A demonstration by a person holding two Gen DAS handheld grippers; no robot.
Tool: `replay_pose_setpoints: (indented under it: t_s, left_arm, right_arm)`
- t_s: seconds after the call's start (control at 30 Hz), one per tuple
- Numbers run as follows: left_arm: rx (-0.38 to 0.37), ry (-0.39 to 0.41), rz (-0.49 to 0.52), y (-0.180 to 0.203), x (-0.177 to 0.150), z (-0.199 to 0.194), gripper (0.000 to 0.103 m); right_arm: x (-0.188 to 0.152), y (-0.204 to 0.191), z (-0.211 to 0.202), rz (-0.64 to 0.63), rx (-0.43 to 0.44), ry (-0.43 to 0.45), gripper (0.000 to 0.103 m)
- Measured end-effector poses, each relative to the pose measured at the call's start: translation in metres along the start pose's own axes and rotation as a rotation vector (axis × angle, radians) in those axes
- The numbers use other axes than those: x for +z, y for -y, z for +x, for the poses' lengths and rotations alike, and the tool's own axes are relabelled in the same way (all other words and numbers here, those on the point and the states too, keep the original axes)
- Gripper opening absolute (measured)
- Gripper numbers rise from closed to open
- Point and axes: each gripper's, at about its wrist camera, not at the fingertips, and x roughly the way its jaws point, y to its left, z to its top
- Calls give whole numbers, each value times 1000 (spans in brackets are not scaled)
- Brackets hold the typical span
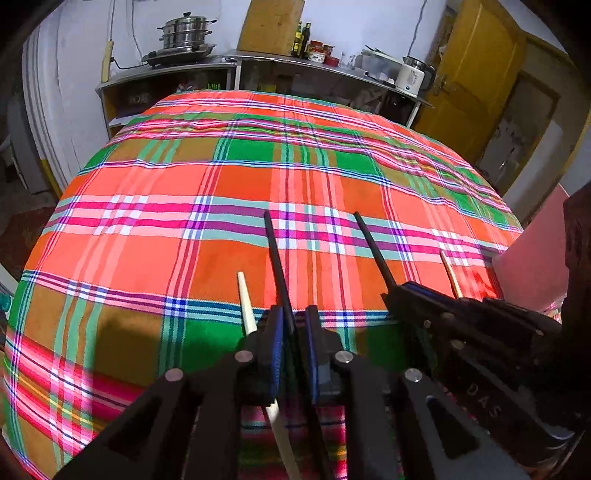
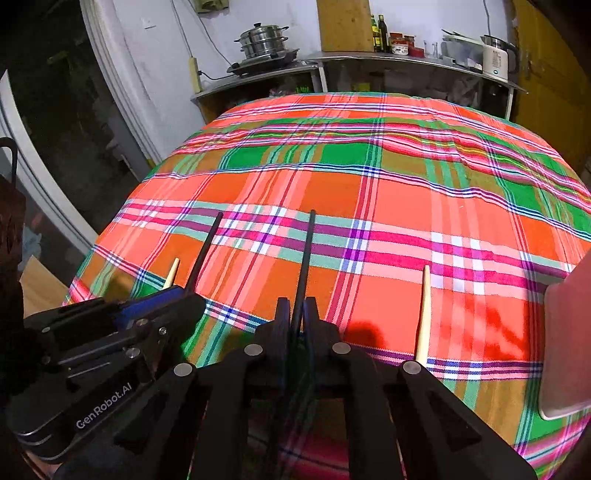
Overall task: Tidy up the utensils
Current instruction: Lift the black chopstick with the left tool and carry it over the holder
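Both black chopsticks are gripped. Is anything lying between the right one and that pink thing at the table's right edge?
Yes. One cream chopstick lies on the plaid cloth, between the right gripper holding its black chopstick and the pink object. Nothing else shows there.

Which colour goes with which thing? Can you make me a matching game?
Things:
1. held chopstick
2. loose chopstick
3. kettle
4. steamer pot

Colours:
A. silver
B. black
C. white
D. cream

Pairs: 1-B, 2-D, 3-C, 4-A
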Motion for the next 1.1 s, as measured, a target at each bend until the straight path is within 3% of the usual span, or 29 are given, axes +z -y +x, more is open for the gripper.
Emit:
replay_pose_setpoints:
  t_s: [0.3,0.6,1.1]
  left_arm:
    - [-62,24,-45,-4,4,-15,8]
    - [-100,122,-27,1,13,-63,7]
    - [-154,217,25,20,14,-123,6]
  right_arm:
    - [3,2,-16,6,37,34,5]
    - [13,1,-60,6,76,131,5]
    - [12,4,-127,14,119,269,5]
